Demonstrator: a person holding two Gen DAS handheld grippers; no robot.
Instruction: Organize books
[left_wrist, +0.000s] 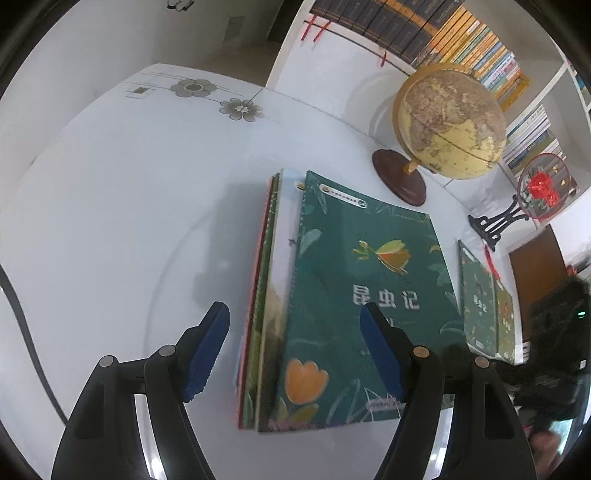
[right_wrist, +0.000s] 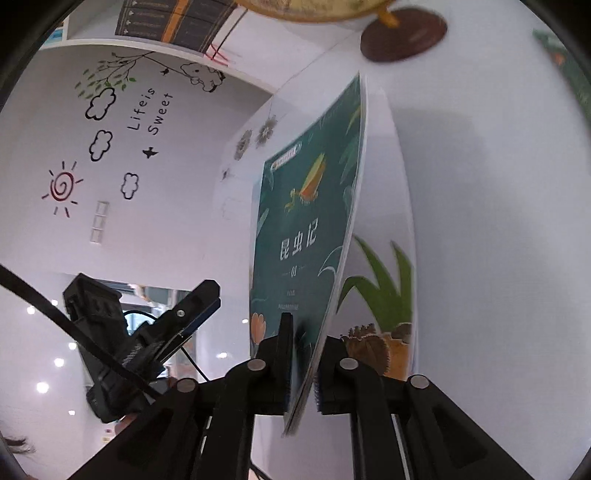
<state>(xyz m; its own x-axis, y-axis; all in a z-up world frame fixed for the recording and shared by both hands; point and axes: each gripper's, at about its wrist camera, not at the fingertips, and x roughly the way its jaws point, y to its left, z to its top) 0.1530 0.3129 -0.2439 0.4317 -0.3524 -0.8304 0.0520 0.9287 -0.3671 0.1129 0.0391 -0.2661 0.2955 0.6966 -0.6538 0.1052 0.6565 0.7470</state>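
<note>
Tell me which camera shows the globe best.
The left wrist view: the globe shows whole there, its yellow-brown sphere on a dark round base on the white table, behind the green book. The right wrist view catches only its base and the bottom of the sphere at the top edge.

The white bench (left_wrist: 122, 206) is bare and wide on the left, so a hand could pass there. In the middle lies a pile of books (left_wrist: 351, 306). Far right stands a globe (left_wrist: 448, 122), and a fan on a black stand (left_wrist: 532, 195) is beside it. More books (left_wrist: 484, 302) lie near right.
</note>
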